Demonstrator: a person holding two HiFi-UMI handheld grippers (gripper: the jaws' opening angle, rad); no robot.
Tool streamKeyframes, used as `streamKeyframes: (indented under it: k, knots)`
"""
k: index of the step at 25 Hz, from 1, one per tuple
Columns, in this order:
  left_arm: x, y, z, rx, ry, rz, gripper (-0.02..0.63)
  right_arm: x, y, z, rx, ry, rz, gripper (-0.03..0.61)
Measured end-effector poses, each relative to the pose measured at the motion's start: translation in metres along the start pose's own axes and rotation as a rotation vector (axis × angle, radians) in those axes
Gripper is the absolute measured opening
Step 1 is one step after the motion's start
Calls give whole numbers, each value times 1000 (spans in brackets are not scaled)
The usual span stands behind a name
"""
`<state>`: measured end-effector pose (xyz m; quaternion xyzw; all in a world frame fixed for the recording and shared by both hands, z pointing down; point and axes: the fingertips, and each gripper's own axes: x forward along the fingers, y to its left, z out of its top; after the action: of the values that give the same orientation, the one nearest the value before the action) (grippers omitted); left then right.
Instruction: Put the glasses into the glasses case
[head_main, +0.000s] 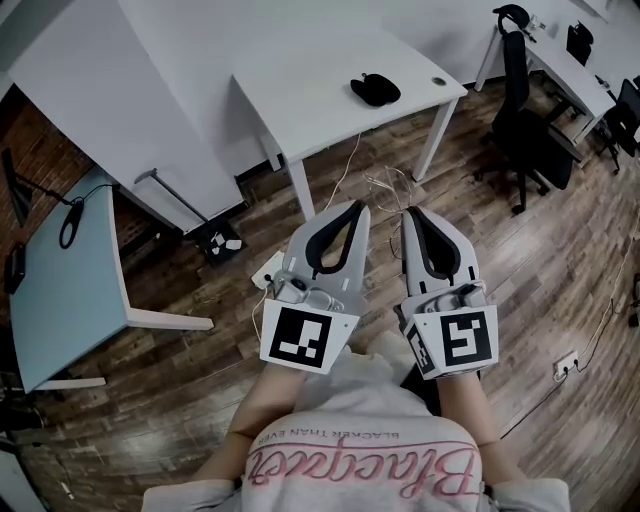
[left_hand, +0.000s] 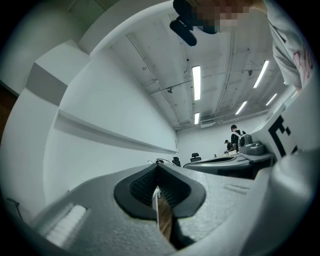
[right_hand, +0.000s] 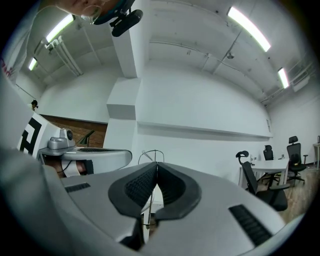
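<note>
The black glasses case (head_main: 375, 90) lies on the white table (head_main: 300, 95), towards its right end. I cannot tell whether the glasses are with it. A small round thing (head_main: 438, 81) sits on the same top, near the corner. Both my tools are well apart from that table, held close to the body above the wooden floor (head_main: 200, 380). My left gripper (head_main: 357, 206) is clenched, jaw tips meeting with nothing between them. My right gripper (head_main: 411, 212) is likewise pressed together and empty. A black office chair (head_main: 525, 125) stands off to the right
</note>
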<state>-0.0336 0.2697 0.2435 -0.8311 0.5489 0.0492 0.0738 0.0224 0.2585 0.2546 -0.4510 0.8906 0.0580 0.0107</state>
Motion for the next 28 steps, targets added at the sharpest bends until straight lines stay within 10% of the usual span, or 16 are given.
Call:
streamKeyframes:
  k: [14,28]
  knots:
    - [35,27,-33,-52,52,-6,2,33,-24,-19,-10,43,-18,12]
    - [182,45,-61,-58,69,45,2,129,-139,-37,-25,58,64,12]
